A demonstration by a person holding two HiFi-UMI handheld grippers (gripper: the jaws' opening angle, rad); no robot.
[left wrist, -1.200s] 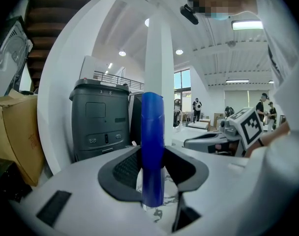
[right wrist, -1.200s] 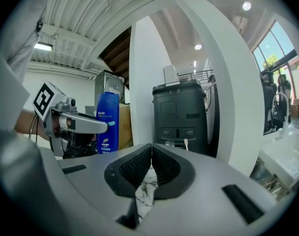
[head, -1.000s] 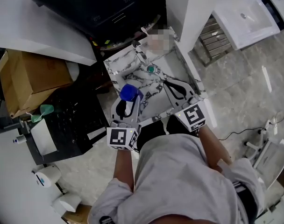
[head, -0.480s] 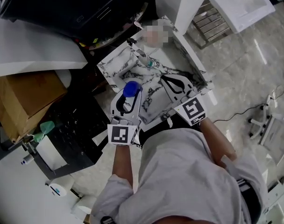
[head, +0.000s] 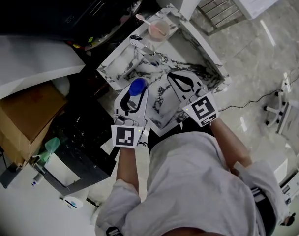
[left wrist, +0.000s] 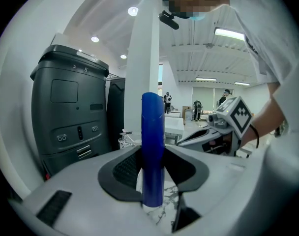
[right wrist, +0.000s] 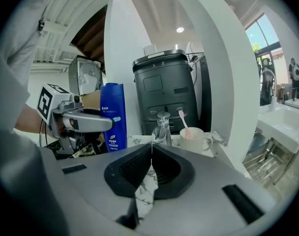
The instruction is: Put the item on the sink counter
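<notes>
Both lower than before: left gripper [left wrist: 152, 176] clutching blue bottle [left wrist: 153, 141], right gripper [head: 185, 82].

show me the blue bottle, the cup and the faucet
blue bottle [right wrist: 113, 95], right gripper view, upper body
cup [right wrist: 193, 140], right gripper view, front wall
faucet [right wrist: 163, 129], right gripper view, spout

You wear a pale grey short-sleeved shirt [head: 189, 181]. Your left gripper [head: 134, 88] and right gripper [head: 175, 76] are light grey and black-padded, each with a black-and-white marker cube [head: 126, 135]; possibly a dark wristband [left wrist: 256, 135].
</notes>
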